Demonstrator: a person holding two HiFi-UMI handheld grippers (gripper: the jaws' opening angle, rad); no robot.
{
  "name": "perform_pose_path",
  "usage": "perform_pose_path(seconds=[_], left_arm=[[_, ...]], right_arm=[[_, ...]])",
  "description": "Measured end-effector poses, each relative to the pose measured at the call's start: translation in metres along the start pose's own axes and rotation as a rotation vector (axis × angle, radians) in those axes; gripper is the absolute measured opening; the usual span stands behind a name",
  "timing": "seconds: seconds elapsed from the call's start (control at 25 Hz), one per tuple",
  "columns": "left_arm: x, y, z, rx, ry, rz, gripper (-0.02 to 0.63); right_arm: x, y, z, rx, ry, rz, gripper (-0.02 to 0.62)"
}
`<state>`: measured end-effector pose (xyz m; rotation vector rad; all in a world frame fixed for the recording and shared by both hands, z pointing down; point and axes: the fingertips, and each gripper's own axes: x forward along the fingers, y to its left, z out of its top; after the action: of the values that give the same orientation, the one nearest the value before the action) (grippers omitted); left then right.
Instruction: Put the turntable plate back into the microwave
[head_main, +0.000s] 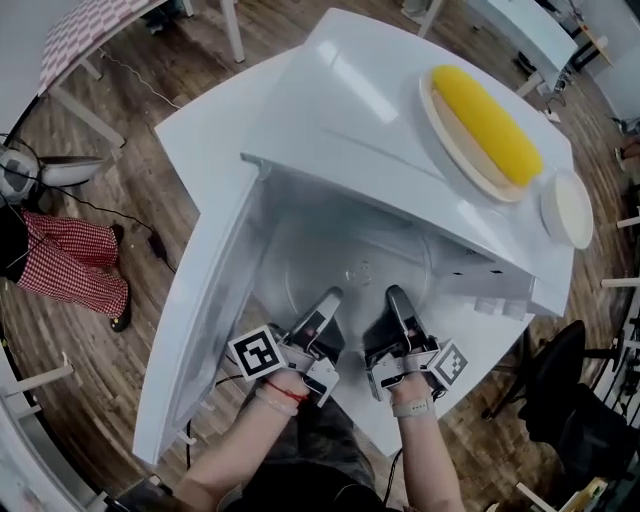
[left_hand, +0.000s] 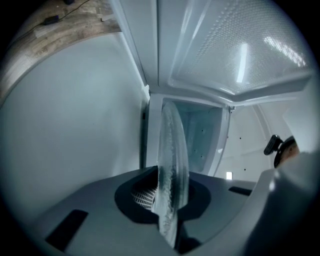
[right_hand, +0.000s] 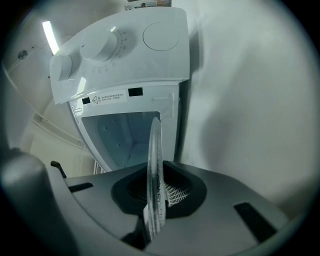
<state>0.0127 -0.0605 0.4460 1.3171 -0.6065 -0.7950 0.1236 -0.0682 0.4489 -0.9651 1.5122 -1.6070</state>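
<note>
Head view: hand-held grippers (head_main: 328, 298) (head_main: 396, 296) on plate (head_main: 352, 262)

Microwave cavity (head_main: 292, 212) stood open toward the person. Open door (head_main: 200, 320) walled the left side, just beside the left gripper (head_main: 325, 305). Control panel (right_hand: 117, 52) bounded the right, near the right gripper (head_main: 397, 300). Turntable plate (head_main: 355, 255), clamped in both sets of jaws, spanned most of the mouth. Side clearance to the walls looked slim, hard to judge from above. Corn plate (head_main: 450, 140) sat on top, out of the path.
</note>
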Motion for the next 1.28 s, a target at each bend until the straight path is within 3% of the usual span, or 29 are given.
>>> perform_pose_path(seconds=[0.4, 0.76, 0.96, 1.28], left_arm=[[0.009, -0.003, 0.007, -0.040, -0.027, -0.022, 0.034], [0.012, -0.003, 0.006, -0.019, -0.059, -0.013, 0.033], [0.014, -0.004, 0.006, -0.009, -0.077, -0.007, 0.032], [0.025, -0.005, 0.014, -0.007, -0.114, -0.007, 0.032]], right_arm=[[0.008, 0.002, 0.007, -0.014, -0.007, 0.003, 0.040], [0.007, 0.008, 0.007, -0.057, 0.020, 0.011, 0.041], [-0.006, 0.014, 0.006, -0.140, 0.051, 0.004, 0.100], [-0.023, 0.006, -0.019, -0.092, 0.138, 0.005, 0.101]])
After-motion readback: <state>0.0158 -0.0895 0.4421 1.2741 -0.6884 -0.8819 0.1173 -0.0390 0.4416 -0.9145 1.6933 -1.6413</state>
